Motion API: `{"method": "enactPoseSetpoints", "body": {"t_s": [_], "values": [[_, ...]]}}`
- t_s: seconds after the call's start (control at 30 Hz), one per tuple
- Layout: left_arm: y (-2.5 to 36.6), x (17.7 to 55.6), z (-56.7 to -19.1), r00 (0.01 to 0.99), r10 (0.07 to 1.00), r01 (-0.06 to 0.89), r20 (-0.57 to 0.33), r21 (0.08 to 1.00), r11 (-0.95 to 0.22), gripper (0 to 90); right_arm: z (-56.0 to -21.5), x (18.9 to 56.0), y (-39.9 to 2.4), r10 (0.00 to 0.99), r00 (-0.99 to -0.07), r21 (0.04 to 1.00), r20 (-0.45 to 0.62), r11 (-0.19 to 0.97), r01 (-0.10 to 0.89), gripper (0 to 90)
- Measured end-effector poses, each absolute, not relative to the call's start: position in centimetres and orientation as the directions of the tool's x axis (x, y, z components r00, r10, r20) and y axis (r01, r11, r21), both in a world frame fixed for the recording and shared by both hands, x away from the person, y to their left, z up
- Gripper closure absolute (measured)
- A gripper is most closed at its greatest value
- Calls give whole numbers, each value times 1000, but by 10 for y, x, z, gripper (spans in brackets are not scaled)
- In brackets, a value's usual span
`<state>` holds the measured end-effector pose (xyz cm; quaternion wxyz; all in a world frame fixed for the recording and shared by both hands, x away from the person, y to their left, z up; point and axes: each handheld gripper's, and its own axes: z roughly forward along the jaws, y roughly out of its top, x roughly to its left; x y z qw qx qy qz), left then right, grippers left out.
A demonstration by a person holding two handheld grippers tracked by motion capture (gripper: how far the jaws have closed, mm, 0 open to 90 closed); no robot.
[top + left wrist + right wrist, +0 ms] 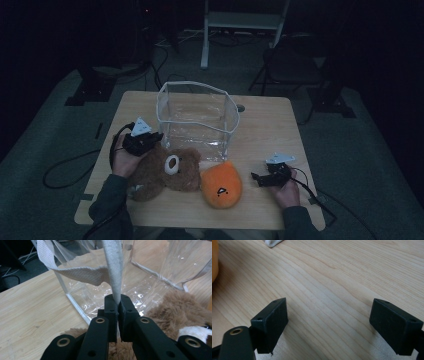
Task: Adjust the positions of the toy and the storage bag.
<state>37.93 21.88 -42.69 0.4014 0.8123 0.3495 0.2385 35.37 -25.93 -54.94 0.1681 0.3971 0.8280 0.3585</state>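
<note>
A clear plastic bag (197,117) with white trim stands open at the middle of the table. My left gripper (150,140) is shut on its white fabric strap (113,275) at the bag's near left corner. A brown teddy bear (162,172) lies in front of the bag, its fur (172,310) just under my left jaws. An orange plush toy (221,185) sits to the bear's right. My right gripper (257,177) rests open, low over the bare wood (329,290) to the right of the orange toy, with nothing between its jaws.
The wooden table (265,130) has bare room at its right and far left. A white frame (240,22) and dark stands rise on the floor beyond it. Cables (65,170) trail off the table's left side. A white scrap (272,242) lies ahead of my right jaws.
</note>
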Motion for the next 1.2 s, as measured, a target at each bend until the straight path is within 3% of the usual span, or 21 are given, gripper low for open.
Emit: {"method": "enactPoseSetpoints", "body": {"t_s": [0.23,0.37,1.2], "values": [[226,370,-421,655,749,363,98,828,-427,612,-549,354,-259,778,-629,727,6,428,536,144],[228,365,-418,671,735,356,100,826,-438,548,-549,354,-259,778,-629,727,6,428,537,144],[228,337,-435,751,657,350,66,804,-481,411,-549,354,-259,778,-629,727,6,428,537,144]]}}
